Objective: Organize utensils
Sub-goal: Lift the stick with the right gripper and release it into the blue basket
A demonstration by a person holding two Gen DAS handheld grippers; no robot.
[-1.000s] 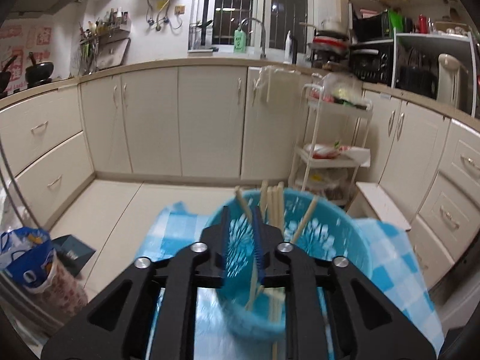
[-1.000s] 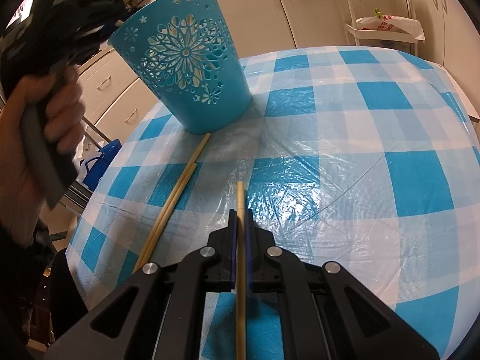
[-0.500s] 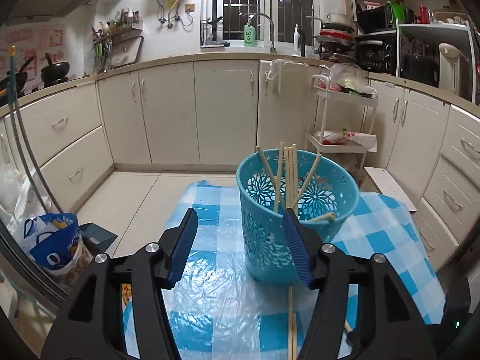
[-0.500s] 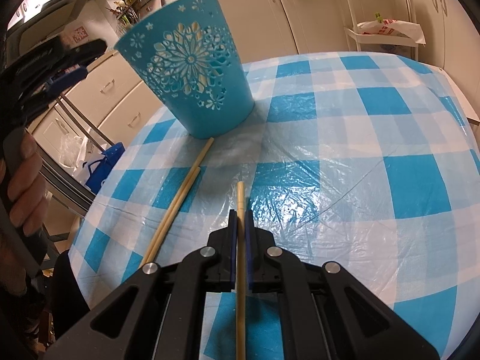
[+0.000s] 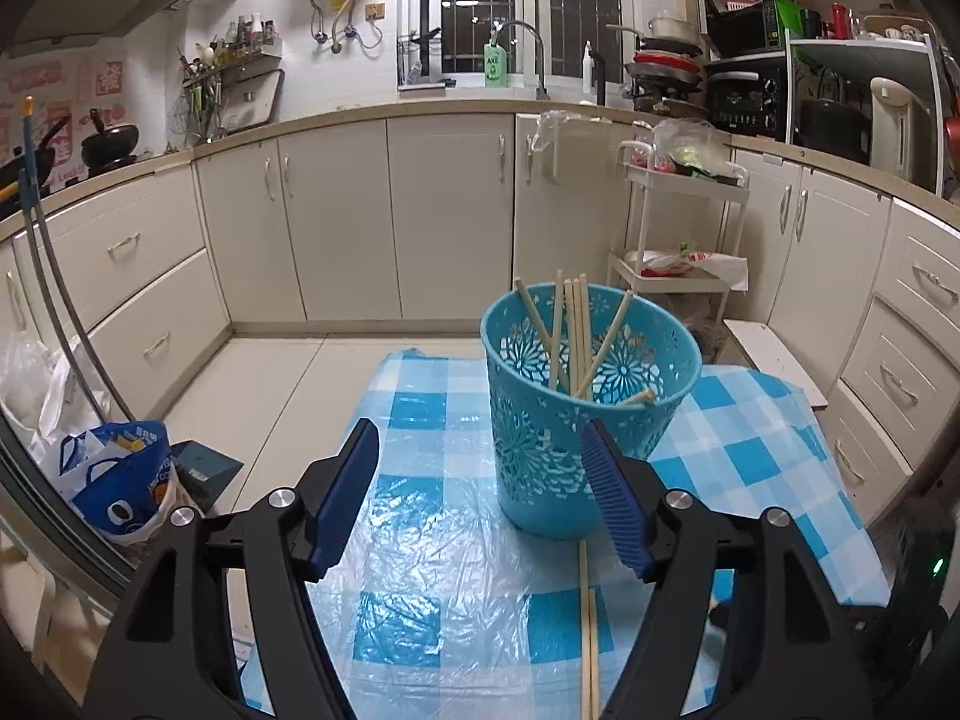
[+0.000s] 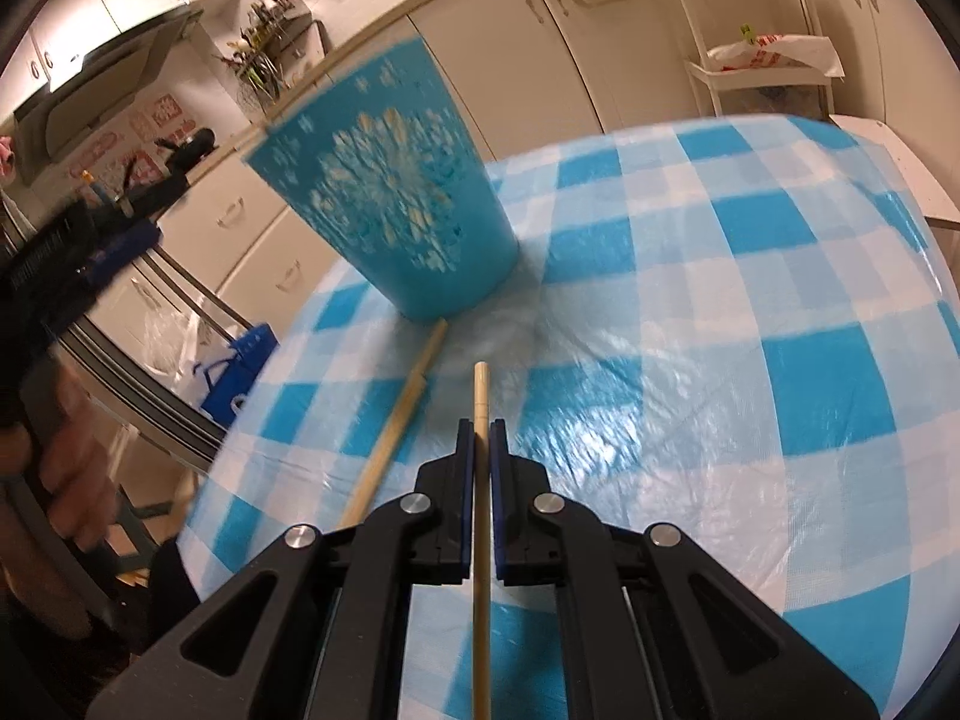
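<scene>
The right gripper (image 6: 478,438) clamps 1 chopstick (image 6: 480,396) above the table (image 6: 780,312). The left gripper (image 5: 480,480) gapes empty before the basket (image 5: 591,420), mid-table, holding several sticks. 2 chopsticks (image 5: 587,630) lie below it. Risk: the long stick could catch the rim and tip the basket.

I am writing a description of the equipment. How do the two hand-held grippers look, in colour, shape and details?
Both look alike. The left hand-held gripper has a matte black frame with triangular cut-outs, round silver screw heads at the joints, and two flat dark blue ribbed pads. The right hand-held gripper has the same black frame, silver screws and blue pads. No cables or markings show on either.
</scene>
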